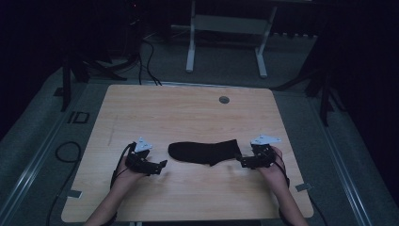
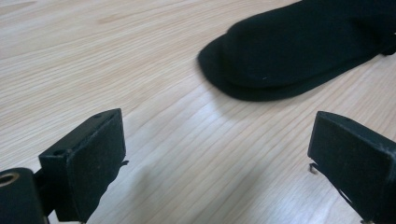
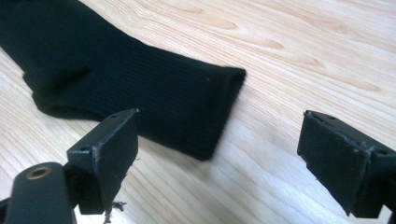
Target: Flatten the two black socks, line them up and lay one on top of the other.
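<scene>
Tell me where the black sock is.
In the high view the black sock lies flat on the wooden table, between the left gripper and right gripper.

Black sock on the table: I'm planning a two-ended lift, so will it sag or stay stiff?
The sock is ribbed knit lying flat on the table, so it would likely droop between grips. It looks thin, probably light. Pushed, it may bunch rather than slide.
</scene>
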### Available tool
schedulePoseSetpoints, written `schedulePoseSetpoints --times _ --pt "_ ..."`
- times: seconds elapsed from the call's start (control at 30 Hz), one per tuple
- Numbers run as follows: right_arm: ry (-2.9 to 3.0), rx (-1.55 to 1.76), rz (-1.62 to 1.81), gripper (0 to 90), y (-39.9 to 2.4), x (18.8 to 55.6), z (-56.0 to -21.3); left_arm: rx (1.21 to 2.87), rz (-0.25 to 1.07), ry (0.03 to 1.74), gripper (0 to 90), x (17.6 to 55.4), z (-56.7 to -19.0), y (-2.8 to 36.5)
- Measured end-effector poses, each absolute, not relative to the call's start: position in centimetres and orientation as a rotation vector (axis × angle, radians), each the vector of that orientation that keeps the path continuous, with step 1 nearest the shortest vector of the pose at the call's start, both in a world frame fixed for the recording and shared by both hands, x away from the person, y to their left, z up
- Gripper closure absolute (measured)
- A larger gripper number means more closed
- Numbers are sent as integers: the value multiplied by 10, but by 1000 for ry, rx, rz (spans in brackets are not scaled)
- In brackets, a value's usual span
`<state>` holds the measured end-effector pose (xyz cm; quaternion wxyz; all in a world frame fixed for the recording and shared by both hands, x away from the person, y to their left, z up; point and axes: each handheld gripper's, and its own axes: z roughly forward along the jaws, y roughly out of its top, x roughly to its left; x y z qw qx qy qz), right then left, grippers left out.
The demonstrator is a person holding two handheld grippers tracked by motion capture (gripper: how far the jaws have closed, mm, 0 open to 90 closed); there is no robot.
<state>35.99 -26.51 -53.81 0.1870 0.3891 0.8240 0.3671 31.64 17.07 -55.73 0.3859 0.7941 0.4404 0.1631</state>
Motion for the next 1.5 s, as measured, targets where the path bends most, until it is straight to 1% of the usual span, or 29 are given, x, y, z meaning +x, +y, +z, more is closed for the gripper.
schedulePoseSetpoints --times 0.3,0.67,0.97,1.2,1.5 --pt "2252 1142 1024 110 -293 352 -538 1991 428 1189 43 305 -562 197" --pt "2189 1211 1020 110 -329 339 -541 1938 483 1279 43 285 -564 231" --pt "2121 1297 986 103 -355 324 -548 1897 520 1314 27 272 -565 247" --pt "2049 1314 982 104 -375 309 -549 1883 562 1331 25 263 -565 250" --pt "1981 1359 956 103 -389 293 -554 1882 561 1376 25 252 -568 257"
